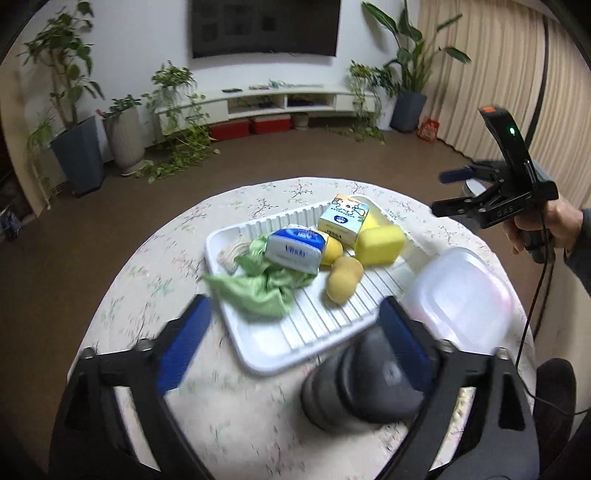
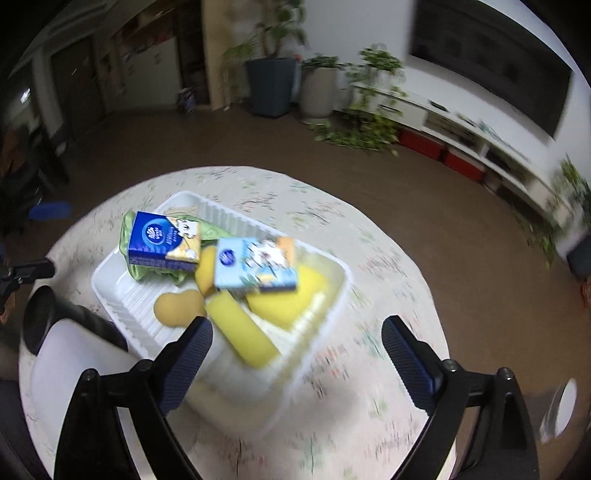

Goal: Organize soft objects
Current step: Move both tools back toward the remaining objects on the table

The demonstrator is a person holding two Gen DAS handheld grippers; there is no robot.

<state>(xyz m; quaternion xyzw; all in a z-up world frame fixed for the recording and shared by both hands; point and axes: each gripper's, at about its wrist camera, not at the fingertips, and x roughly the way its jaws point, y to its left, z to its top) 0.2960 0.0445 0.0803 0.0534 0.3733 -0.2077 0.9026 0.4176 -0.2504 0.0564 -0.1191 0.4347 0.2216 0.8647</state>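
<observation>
Behind the round bench (image 1: pixel 173 266) with its flowered cloth you have a brown floor, potted plants (image 1: pixel 79 147), a low white shelf (image 1: pixel 280 99) and a dark screen (image 1: pixel 264 26) on the wall.

On the bench sits your white ribbed tray (image 1: pixel 325 325), and the soft things lie in it. A crumpled green cloth (image 1: pixel 264 291) fills its left part, spilling over the left rim, with a pale knitted piece just behind it. A blue tissue pack (image 1: pixel 293 251) rests on the cloth. A second pack (image 1: pixel 345 219), printed with a cartoon, stands further back, leaning on the yellow sponge (image 1: pixel 380 240). A tan peanut-shaped sponge (image 1: pixel 343 282) lies in the middle of the tray, apart from the cloth.

A clear lidded box (image 1: pixel 461 295) stands at the tray's right side, and a dark grey object (image 1: pixel 354 387) lies on the bench near its front edge; it is too blurred to name.

Your left claw (image 1: pixel 295 343) hangs over the tray's near edge, jaws spread wide, nothing between them. Your right claw (image 2: pixel 297 358) hangs above the tray's near corner, likewise wide apart and empty. In the left view your hand (image 1: pixel 546 225) holds it off to the right, clear of the bench
</observation>
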